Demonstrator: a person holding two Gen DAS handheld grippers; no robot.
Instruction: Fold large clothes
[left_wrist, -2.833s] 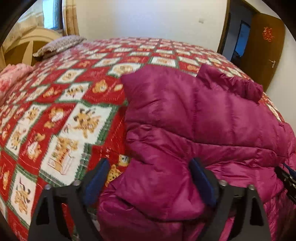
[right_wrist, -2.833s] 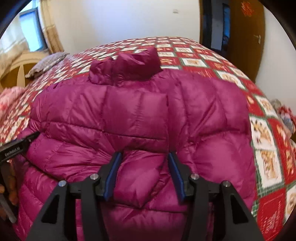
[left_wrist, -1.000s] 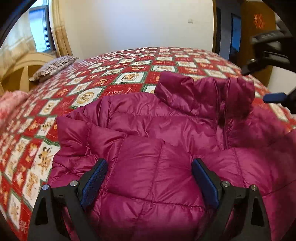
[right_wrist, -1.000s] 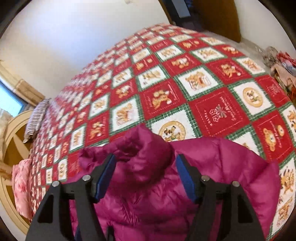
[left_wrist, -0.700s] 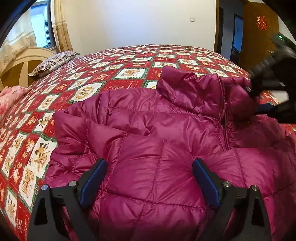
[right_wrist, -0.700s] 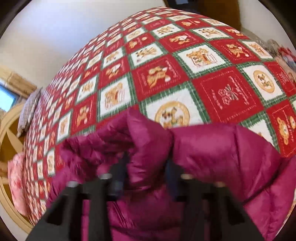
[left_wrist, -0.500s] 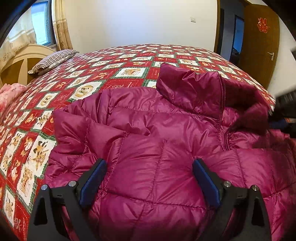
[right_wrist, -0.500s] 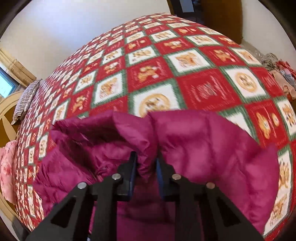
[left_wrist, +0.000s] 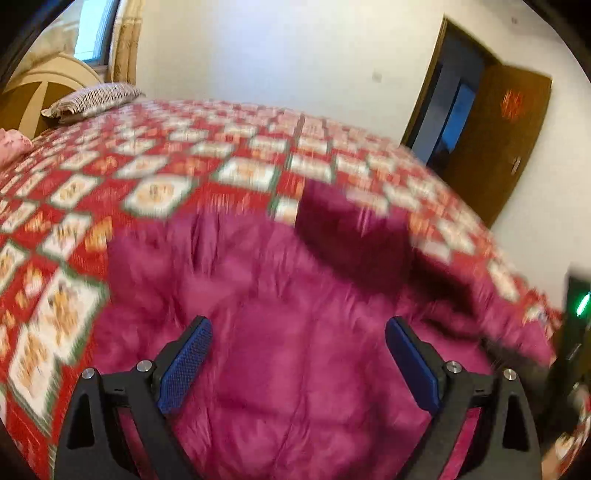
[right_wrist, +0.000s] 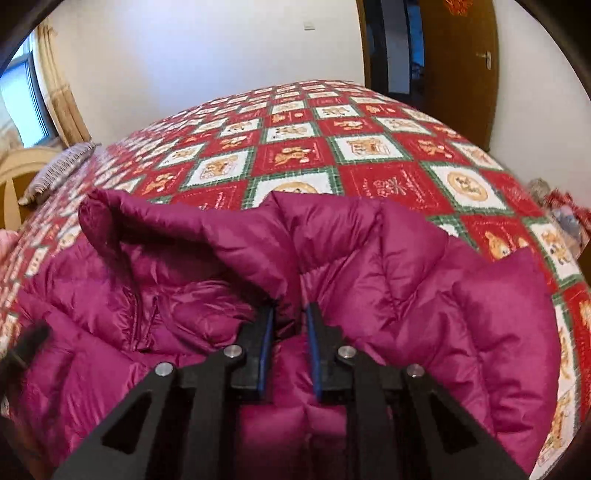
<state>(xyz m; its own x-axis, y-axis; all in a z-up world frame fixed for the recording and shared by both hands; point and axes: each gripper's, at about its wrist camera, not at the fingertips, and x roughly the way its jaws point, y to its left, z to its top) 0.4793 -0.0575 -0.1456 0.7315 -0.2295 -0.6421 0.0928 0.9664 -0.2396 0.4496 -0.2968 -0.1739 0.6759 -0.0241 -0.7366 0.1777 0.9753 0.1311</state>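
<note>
We pinch the jacket near its collar with our right claw; left claw gapes above it. Next we should fold that side inward.

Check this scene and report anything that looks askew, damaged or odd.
Nothing looks damaged or spilled. The magenta quilted down jacket lies rumpled on the red, white and green patchwork bedspread, its collar pulled up in a fold where the right gripper pinches it. The left gripper is open above the jacket. The left wrist view is motion-blurred.
</note>
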